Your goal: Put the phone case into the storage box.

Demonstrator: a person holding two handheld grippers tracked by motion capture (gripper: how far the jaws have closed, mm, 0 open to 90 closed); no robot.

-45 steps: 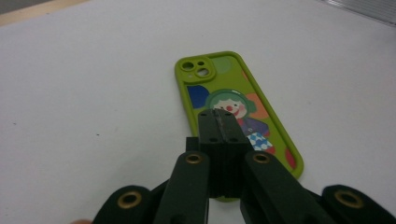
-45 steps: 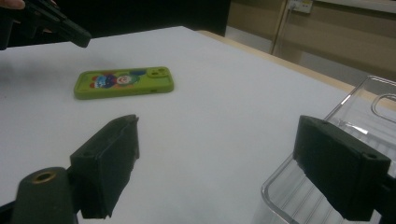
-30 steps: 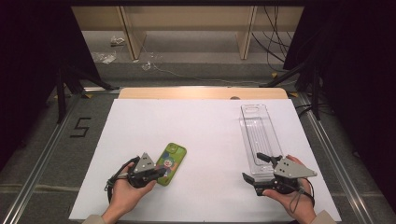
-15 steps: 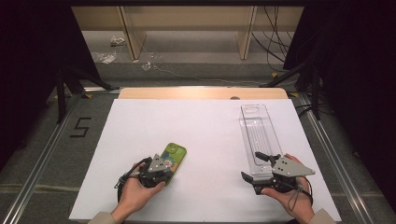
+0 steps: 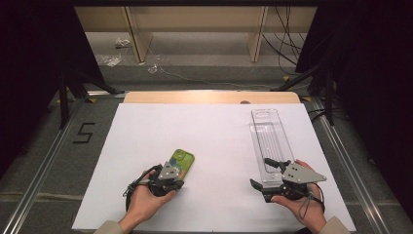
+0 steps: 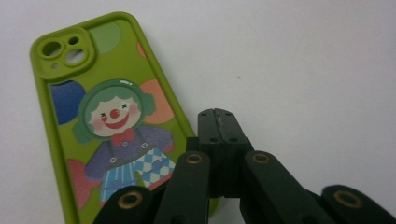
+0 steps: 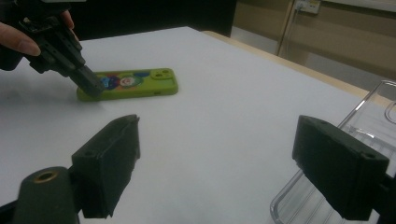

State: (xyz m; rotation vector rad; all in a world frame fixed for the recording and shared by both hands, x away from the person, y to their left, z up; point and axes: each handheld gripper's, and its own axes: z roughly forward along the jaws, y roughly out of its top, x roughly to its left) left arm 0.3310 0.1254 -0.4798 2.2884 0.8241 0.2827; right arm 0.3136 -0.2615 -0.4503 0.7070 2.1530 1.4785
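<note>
A green phone case (image 5: 181, 160) with a cartoon clown (image 6: 109, 122) lies back-up on the white sheet, left of centre. My left gripper (image 5: 174, 179) is shut, and its joined tips (image 6: 217, 122) rest at the case's near right edge with nothing between them. The right gripper view has that gripper (image 7: 90, 85) touching the near end of the case (image 7: 135, 84). A clear phone case (image 5: 269, 139) lies at the right. My right gripper (image 5: 260, 173) stands open at its near end. One jaw hangs over the clear case (image 7: 373, 116); bare sheet shows between the jaws (image 7: 224, 163).
The white sheet (image 5: 214, 126) covers the table, with a wooden edge (image 5: 209, 97) at the far side. Metal rails run along both sides, and a "5" mark (image 5: 84, 132) is on the floor at the left. Cables and scraps lie beyond the table.
My left hand has slid right along the sheet, bringing its shut gripper to the near end of the green case. The right gripper and both cases have stayed put.
</note>
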